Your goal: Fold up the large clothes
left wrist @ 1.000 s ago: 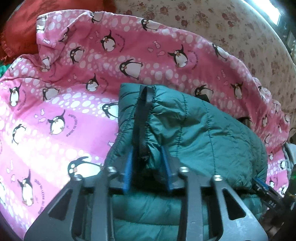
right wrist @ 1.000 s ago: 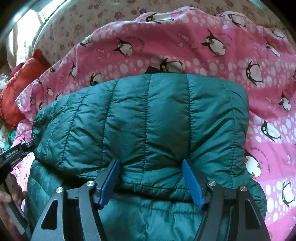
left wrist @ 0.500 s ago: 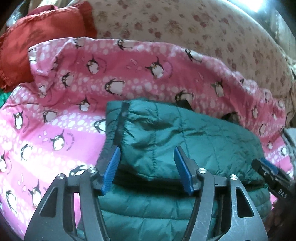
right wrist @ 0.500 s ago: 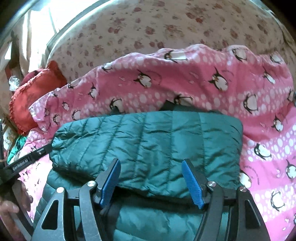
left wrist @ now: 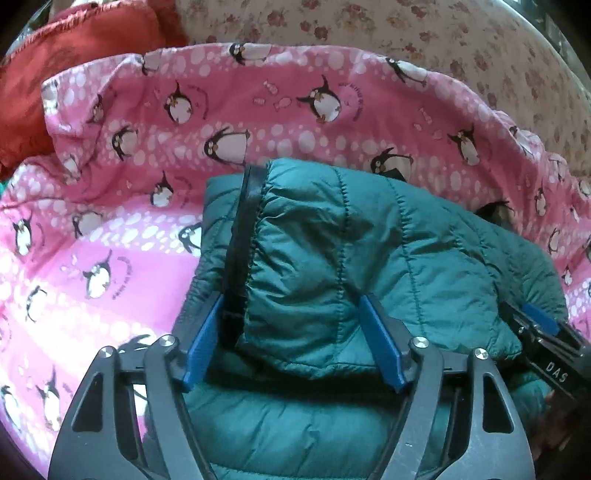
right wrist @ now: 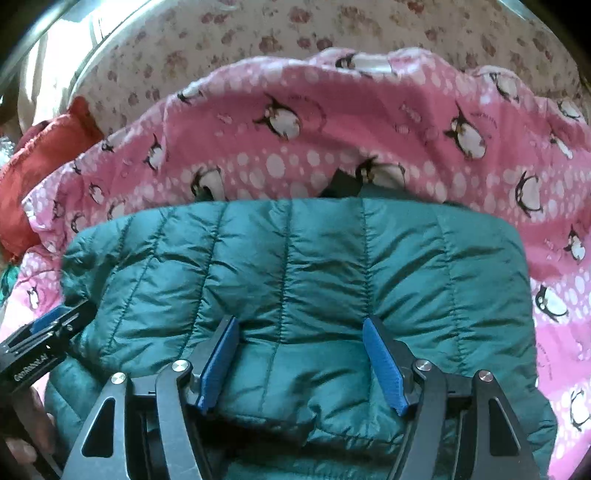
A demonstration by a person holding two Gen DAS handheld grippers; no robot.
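Left gripper (left wrist: 291, 339): we have it spread, jaws just been opening. The folded top layer of the green puffer jacket (left wrist: 369, 258) bulges up between the blue pads (left wrist: 203, 339), but they don't appear to be squeezing it. We read it as released, not pinched. Just left of centre between the pads runs the black trim strip (left wrist: 240, 251) along the jacket's edge.

Right gripper (right wrist: 301, 363): also spread wide, over the quilted fold at the near edge. The fabric puckers at each pad; we can't rule out light contact, but it doesn't look like a grip.

Jacket location: directly ahead of and under both grippers, doubled over on itself, lying on the pink penguin blanket (left wrist: 110, 240) on the bed. Beyond the blanket is the floral sheet (right wrist: 332, 29), and far left of both grippers the red cushion (left wrist: 74, 44).

Handling, our judgement: light, soft, puffy, slick shell. It'll spring back and slide on itself, so folds need pressing down. Best holds are the seamed edges or the black trim, where the material is thinner and firmer; mid-panel pinches would likely slip.

Count: one jacket, one blanket, one cushion, two grippers, two blue pads each. A bit of the person's hand (right wrist: 22, 435) shows at the lower left of the right view.
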